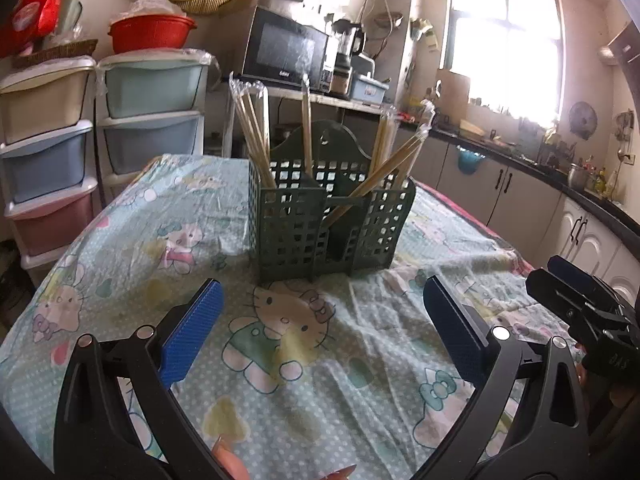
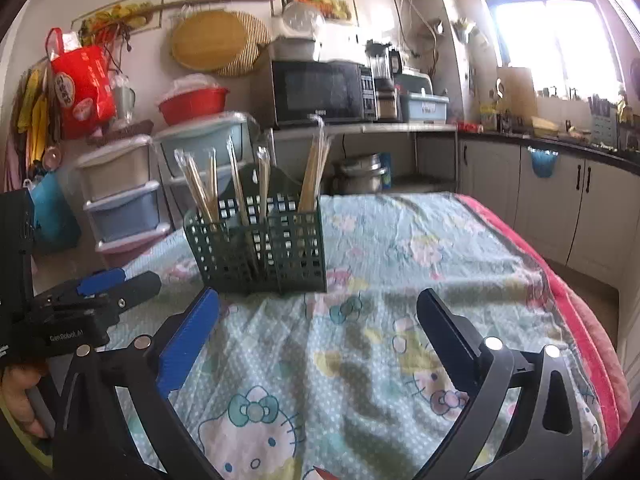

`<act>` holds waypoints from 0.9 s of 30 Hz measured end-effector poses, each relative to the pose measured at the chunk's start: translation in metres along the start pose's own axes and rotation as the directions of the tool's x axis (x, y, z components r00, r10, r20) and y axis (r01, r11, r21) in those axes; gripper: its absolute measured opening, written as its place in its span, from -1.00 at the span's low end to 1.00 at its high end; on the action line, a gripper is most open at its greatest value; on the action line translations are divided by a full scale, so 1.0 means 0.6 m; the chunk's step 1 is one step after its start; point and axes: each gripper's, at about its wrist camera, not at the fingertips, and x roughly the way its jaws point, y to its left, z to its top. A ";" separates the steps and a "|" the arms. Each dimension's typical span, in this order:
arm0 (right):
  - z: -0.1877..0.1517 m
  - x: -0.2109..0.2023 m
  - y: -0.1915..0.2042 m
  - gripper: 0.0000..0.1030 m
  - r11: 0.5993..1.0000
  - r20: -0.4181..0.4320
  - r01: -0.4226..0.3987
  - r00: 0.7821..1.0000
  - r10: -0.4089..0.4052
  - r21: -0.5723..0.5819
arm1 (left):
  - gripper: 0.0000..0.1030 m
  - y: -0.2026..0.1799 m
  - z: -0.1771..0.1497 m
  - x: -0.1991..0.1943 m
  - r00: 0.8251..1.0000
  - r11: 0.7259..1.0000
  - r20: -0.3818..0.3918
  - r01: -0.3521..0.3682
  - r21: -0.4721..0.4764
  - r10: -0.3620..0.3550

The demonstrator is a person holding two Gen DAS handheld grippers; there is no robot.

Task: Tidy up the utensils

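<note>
While I held both tongs, left (image 1: 322, 328) and right (image 2: 318, 336), wide apart and empty above the worktop (image 1: 360, 360), the chopsticks (image 1: 256, 136) stood upright in the caddy (image 1: 320, 224).

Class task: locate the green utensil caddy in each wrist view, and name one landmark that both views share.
Left wrist: green utensil caddy stands at centre, beyond the open gripper's fingers.
Right wrist: the caddy stands left of centre, on the tablecloth.
Shared landmark: the black microwave behind it.
</note>
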 end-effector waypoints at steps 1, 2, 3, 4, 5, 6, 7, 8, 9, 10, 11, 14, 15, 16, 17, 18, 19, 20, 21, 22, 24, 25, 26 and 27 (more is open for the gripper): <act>-0.001 -0.004 0.000 0.87 1.000 0.023 0.013 1.000 -0.013 -0.005 | 0.80 -0.001 -0.001 -0.002 1.000 1.000 0.011 0.010 0.002 -0.010; -0.001 -0.007 0.001 0.87 1.000 0.040 0.026 0.999 -0.026 -0.011 | 0.80 -0.002 -0.001 -0.002 1.000 1.000 0.017 0.015 0.003 -0.015; -0.002 -0.010 0.002 0.87 0.999 0.056 0.037 0.998 -0.036 -0.017 | 0.80 -0.002 -0.002 -0.003 1.000 1.000 0.024 0.019 0.004 -0.019; -0.005 -0.013 0.003 0.87 0.999 0.073 0.047 0.996 -0.046 -0.024 | 0.80 -0.003 -0.003 -0.004 0.999 1.000 0.033 0.021 0.005 -0.021; -0.007 -0.015 0.003 0.87 0.998 0.087 0.054 0.995 -0.052 -0.029 | 0.80 -0.003 -0.003 -0.005 0.999 1.000 0.039 0.022 0.006 -0.022; -0.009 -0.017 0.004 0.87 0.998 0.096 0.058 0.994 -0.055 -0.033 | 0.80 -0.003 -0.005 -0.006 0.999 1.000 0.048 0.019 0.008 -0.020; -0.012 -0.018 0.005 0.87 0.997 0.107 0.061 0.993 -0.057 -0.040 | 0.80 -0.003 -0.005 -0.007 0.998 1.000 0.056 0.015 0.009 -0.015; -0.014 -0.018 0.007 0.87 0.997 0.110 0.060 0.992 -0.054 -0.048 | 0.80 -0.003 -0.006 -0.007 0.998 1.000 0.061 0.015 0.009 -0.015; -0.015 -0.017 0.009 0.87 0.997 0.109 0.057 0.993 -0.051 -0.051 | 0.80 -0.003 -0.007 -0.006 0.998 1.000 0.064 0.016 0.008 -0.016; -0.016 -0.016 0.010 0.87 0.997 0.109 0.055 0.993 -0.049 -0.053 | 0.80 -0.004 -0.008 -0.007 0.998 1.000 0.065 0.016 0.007 -0.017; -0.017 -0.016 0.012 0.87 0.997 0.111 0.056 0.993 -0.049 -0.058 | 0.80 -0.004 -0.009 -0.007 0.997 1.000 0.068 0.019 0.007 -0.019; -0.015 -0.014 0.015 0.87 0.996 0.111 0.056 0.993 -0.049 -0.066 | 0.80 -0.004 -0.010 -0.006 0.997 1.000 0.068 0.022 0.005 -0.022; -0.015 -0.014 0.015 0.87 0.996 0.110 0.056 0.993 -0.048 -0.067 | 0.80 -0.004 -0.010 -0.007 0.998 1.000 0.068 0.019 0.005 -0.020; -0.015 -0.013 0.015 0.87 0.996 0.109 0.056 0.993 -0.048 -0.065 | 0.80 -0.004 -0.010 -0.007 0.998 1.000 0.068 0.018 0.006 -0.018; -0.015 -0.013 0.014 0.87 0.996 0.109 0.057 0.993 -0.050 -0.064 | 0.80 -0.004 -0.010 -0.006 0.998 1.000 0.067 0.018 0.005 -0.018; -0.016 -0.013 0.014 0.87 0.996 0.108 0.057 0.993 -0.050 -0.063 | 0.80 -0.004 -0.010 -0.006 0.998 1.000 0.068 0.019 0.005 -0.019; -0.016 -0.013 0.014 0.87 0.996 0.106 0.057 0.993 -0.051 -0.061 | 0.80 -0.004 -0.010 -0.006 0.998 1.000 0.068 0.018 0.005 -0.019; -0.017 -0.012 0.014 0.87 0.997 0.105 0.058 0.993 -0.052 -0.060 | 0.80 -0.004 -0.010 -0.005 0.998 1.000 0.066 0.018 0.005 -0.018; -0.017 -0.011 0.014 0.87 0.997 0.104 0.058 0.993 -0.052 -0.059 | 0.80 -0.004 -0.010 -0.005 0.998 1.000 0.064 0.017 0.006 -0.017; -0.017 -0.011 0.015 0.87 0.997 0.102 0.060 0.993 -0.053 -0.058 | 0.80 -0.004 -0.011 -0.005 0.998 1.000 0.063 0.015 0.005 -0.016; -0.017 -0.010 0.016 0.87 0.996 0.099 0.063 0.993 -0.057 -0.057 | 0.80 -0.004 -0.013 -0.005 0.998 1.000 0.064 0.016 0.005 -0.016; -0.017 -0.010 0.016 0.87 0.996 0.100 0.063 0.993 -0.057 -0.057 | 0.80 -0.004 -0.013 -0.005 0.998 1.000 0.065 0.015 0.005 -0.015; -0.018 -0.010 0.016 0.87 0.996 0.101 0.063 0.993 -0.058 -0.057 | 0.80 -0.004 -0.012 -0.005 0.998 1.000 0.064 0.014 0.005 -0.015; -0.018 -0.010 0.016 0.87 0.996 0.100 0.064 0.993 -0.058 -0.057 | 0.80 -0.004 -0.012 -0.004 0.998 1.000 0.063 0.016 0.005 -0.017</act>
